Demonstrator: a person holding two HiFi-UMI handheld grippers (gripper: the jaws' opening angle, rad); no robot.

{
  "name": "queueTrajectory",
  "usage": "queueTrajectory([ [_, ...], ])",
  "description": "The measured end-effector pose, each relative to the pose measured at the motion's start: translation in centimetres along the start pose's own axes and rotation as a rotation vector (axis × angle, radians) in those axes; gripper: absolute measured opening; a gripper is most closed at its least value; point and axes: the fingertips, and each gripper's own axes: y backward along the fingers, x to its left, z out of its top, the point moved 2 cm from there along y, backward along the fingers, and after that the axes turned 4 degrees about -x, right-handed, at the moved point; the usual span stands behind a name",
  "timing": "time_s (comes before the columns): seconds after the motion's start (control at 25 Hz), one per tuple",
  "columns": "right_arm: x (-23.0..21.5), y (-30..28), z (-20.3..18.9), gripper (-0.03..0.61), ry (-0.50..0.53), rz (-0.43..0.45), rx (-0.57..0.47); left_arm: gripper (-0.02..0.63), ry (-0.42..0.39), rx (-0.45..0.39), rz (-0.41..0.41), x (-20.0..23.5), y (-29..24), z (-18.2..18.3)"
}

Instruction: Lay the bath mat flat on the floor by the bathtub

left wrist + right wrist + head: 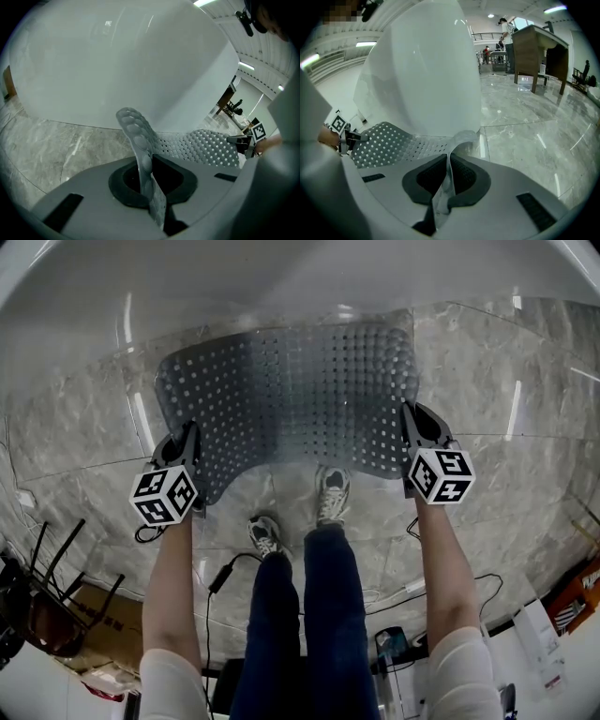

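A clear grey bath mat [291,399], studded with bumps and holes, hangs spread between my two grippers just above the marble floor, right in front of the white bathtub [281,277]. My left gripper [190,442] is shut on the mat's near left corner; the pinched edge [140,145] rises between its jaws. On the other side my right gripper [411,423] is shut on the near right corner, with the mat's edge [452,161] folded between its jaws. The mat's far edge lies close to the tub's base.
My two feet [300,512] stand on the grey marble floor [75,427] just behind the mat. Cables [225,573], a dark chair [42,601] and boxes sit behind me. A wooden table [539,51] stands far to the right of the tub.
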Motion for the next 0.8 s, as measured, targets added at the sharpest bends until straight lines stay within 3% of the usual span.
queueTrajectory([
  [0.8, -3.5, -4.5, -5.1, 0.040, 0.215, -0.162, 0.127, 0.044, -0.063, 0.084, 0.099, 2.9, -4.0, -1.8],
])
